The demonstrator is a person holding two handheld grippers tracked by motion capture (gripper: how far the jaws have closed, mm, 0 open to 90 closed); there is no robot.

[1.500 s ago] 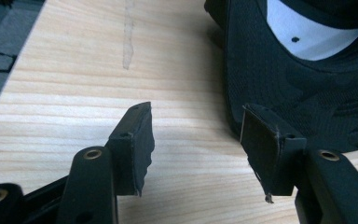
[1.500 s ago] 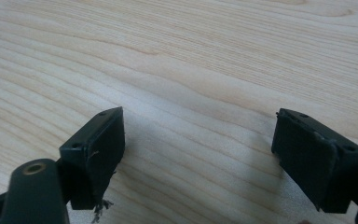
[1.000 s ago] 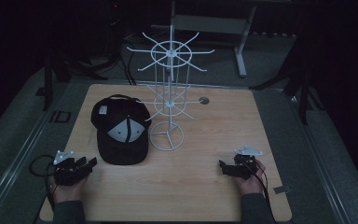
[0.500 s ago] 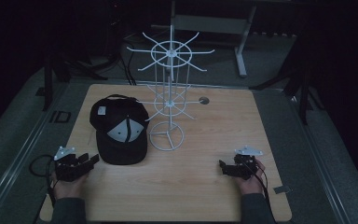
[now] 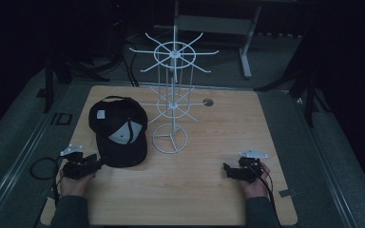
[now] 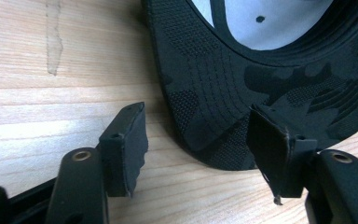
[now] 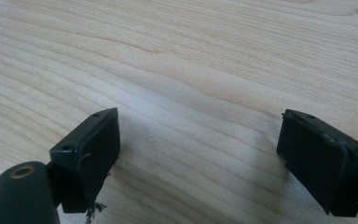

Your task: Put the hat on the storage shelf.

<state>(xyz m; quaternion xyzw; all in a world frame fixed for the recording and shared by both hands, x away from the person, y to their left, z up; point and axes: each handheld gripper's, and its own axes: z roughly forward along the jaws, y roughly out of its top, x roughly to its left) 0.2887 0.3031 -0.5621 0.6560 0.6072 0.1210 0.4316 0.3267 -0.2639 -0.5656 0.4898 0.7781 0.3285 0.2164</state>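
A black camo cap (image 5: 119,130) lies upside down on the wooden table (image 5: 209,142), left of a white wire display stand (image 5: 172,102). My left gripper (image 5: 95,163) sits at the cap's near left corner, and its jaws have just been opening. In the left gripper view the brim's edge (image 6: 219,140) lies between the open fingers (image 6: 128,140) of my left gripper (image 6: 198,140), and the pads do not press on it. My right gripper (image 5: 229,171) rests low at the front right of the table. Its jaws stand wide apart over bare wood, as the right gripper (image 7: 200,154) view shows.
The stand's round base (image 5: 170,139) sits just right of the cap, with hook arms spreading above. A small round hole (image 5: 208,101) is in the table behind it. Black cables (image 5: 40,168) trail off the left edge.
My left gripper has moved right and toward the cap's brim, and its jaws have spread wider. The right gripper has stayed where it was.
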